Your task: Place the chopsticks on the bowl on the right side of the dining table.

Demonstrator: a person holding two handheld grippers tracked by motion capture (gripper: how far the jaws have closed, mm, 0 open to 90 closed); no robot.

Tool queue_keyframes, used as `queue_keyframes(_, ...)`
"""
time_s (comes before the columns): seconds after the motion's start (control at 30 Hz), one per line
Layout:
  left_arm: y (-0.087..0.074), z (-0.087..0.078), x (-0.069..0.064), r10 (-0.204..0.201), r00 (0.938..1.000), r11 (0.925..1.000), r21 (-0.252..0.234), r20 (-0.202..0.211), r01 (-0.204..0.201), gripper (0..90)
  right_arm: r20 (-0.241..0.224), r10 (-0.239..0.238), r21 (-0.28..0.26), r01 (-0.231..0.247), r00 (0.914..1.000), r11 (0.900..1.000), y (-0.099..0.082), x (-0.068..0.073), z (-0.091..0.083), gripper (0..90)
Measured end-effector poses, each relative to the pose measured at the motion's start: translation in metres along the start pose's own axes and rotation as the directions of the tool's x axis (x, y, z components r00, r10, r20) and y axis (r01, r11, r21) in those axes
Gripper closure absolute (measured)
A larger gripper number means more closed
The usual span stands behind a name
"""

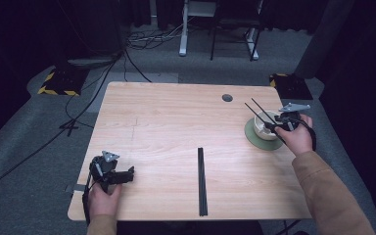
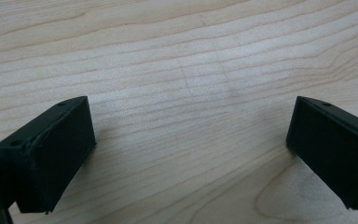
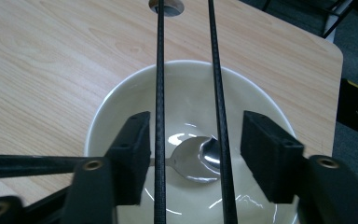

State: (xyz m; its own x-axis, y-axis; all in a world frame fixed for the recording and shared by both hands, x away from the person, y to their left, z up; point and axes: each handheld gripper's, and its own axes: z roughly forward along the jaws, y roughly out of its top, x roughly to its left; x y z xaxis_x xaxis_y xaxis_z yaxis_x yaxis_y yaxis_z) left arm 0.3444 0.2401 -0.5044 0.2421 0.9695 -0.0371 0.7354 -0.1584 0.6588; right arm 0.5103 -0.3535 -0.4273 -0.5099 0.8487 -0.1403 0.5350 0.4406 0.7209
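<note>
Right gripper (image 3: 193, 154) hovers over the bowl (image 3: 121, 100), jaws apart, two chopsticks (image 3: 159, 70) lying loose between them across the rim, a spoon (image 3: 193, 161) inside. Left gripper (image 2: 191, 154), far from the bowl, gapes empty.

The spoon (image 3: 193, 161) handle lies hidden behind the left tongs' pad.

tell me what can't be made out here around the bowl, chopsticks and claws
- Spoon handle: right gripper view, hidden behind the right claw jaw.
- Chopsticks lower ends: right gripper view, cut off by the bottom edge, so where they rest is unclear.
- Bowl contents: high view, too small and covered by the hand.
- Second pair of chopsticks: high view, too small to separate the sticks.
- Left claw: left gripper view, its body lies beyond the bottom edge.
</note>
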Motion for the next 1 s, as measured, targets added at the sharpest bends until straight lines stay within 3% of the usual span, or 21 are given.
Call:
queue_keyframes(0.03,0.000,0.000,0.000,0.000,1.0000,1.0000,0.000,0.000,0.000,1.3,-0.024,-0.018,0.012,0.018,0.9996,0.9998,0.000,0.000,0.000,64.3)
queue_keyframes(0.17,0.000,0.000,0.000,0.000,1.0000,1.0000,0.000,0.000,0.000,1.3,-0.052,-0.032,0.019,0.033,0.9981,0.9993,-0.001,0.002,-0.001,75.2)
queue_keyframes(0.3,0.000,0.000,0.000,0.000,1.0000,1.0000,0.000,0.000,0.000,1.3,-0.076,-0.060,0.022,0.062,0.9952,0.9978,-0.002,0.004,-0.002,77.9)
queue_keyframes(0.37,0.000,0.000,0.000,0.000,1.0000,1.0000,0.000,0.000,0.000,1.3,-0.087,-0.038,0.025,0.040,0.9955,0.9989,-0.002,0.007,-0.004,78.3)
queue_keyframes(0.5,0.000,0.000,0.000,0.000,1.0000,1.0000,0.000,0.000,0.000,1.2,-0.105,-0.058,0.022,0.061,0.9927,0.9979,-0.004,0.007,-0.006,79.9)
queue_keyframes(0.6,0.000,0.000,0.000,0.000,1.0000,1.0000,0.000,0.000,0.000,1.2,-0.112,-0.052,0.022,0.055,0.9923,0.9982,-0.004,0.008,-0.008,77.6)
queue_keyframes(0.77,0.000,0.000,0.000,-0.001,1.0000,1.0000,-0.003,-0.001,0.001,1.2,-0.081,-0.038,-0.012,0.037,0.9960,0.9992,-0.004,0.009,-0.014,66.5)
queue_keyframes(0.9,0.000,0.001,0.000,-0.002,1.0000,1.0000,-0.003,0.002,0.002,0.9,-0.056,-0.046,-0.055,0.043,0.9974,0.9976,-0.008,0.011,-0.032,58.8)
queue_keyframes(1.0,0.000,0.001,0.000,-0.002,1.0000,1.0000,-0.002,0.002,0.002,0.9,-0.032,-0.023,-0.059,0.022,0.9992,0.9980,-0.012,0.012,-0.044,56.4)
